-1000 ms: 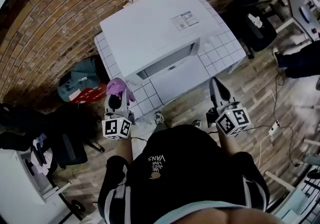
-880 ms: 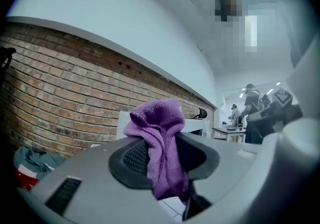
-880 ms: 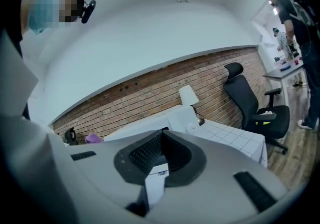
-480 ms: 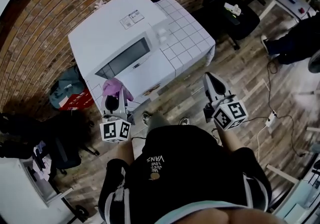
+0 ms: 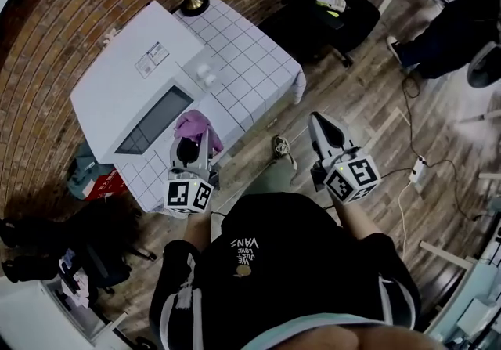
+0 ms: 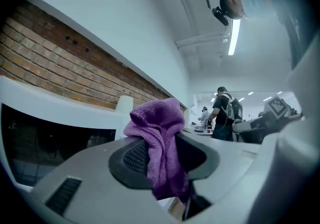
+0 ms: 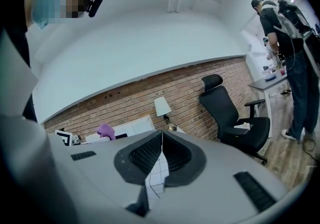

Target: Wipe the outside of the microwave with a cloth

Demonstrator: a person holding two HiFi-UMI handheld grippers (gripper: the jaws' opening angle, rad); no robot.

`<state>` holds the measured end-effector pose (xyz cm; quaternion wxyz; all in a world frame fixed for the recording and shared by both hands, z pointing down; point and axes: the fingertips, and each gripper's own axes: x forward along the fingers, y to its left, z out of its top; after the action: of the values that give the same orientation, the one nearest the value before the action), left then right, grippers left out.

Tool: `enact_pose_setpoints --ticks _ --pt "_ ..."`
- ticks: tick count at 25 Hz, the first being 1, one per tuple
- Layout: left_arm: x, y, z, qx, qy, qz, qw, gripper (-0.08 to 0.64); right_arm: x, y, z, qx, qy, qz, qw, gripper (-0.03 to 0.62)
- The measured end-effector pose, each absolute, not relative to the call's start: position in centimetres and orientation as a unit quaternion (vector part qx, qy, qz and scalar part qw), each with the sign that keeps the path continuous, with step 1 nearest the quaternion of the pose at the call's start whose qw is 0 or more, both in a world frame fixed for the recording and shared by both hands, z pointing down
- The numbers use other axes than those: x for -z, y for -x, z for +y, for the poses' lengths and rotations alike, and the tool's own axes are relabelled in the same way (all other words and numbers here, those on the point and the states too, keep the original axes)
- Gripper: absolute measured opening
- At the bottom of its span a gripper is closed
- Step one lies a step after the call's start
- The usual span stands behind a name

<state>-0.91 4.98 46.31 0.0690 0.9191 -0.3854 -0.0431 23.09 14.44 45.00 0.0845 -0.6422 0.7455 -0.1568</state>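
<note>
One purple cloth [image 5: 196,125] sat clamped between the jaws of the left gripper [image 5: 192,146], left of centre in the head view, bunched above the tips close to the dark door of the microwave [image 5: 117,82] at the upper left; whether it touched the door was unclear. Soft, light terry, it would probably fold and drag rather than slide. Held by its middle, it left a loose wad to press on the white casing. The right gripper [image 5: 319,125], right of centre, had its jaws together on nothing. A sticker [image 5: 153,59] on the microwave's top was too small to read; the person's black shirt [image 5: 258,278] read "VANS".
</note>
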Motion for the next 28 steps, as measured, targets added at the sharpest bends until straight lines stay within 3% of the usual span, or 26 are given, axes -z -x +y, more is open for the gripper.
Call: enact_pose_setpoints --ticks 13,28 --pt "-45.4 -15.1 -6.4 0.051 -0.932 -0.351 0.076 0.14 -42.5 -32.8 -0.5 0.15 0.606 0.779 0.064 0.003" --pt "-46.1 -18.1 -12.0 0.049 -0.897 -0.426 0.107 0.14 -42.5 -34.9 -12.6 0.169 0.503 0.845 0.069 0.003"
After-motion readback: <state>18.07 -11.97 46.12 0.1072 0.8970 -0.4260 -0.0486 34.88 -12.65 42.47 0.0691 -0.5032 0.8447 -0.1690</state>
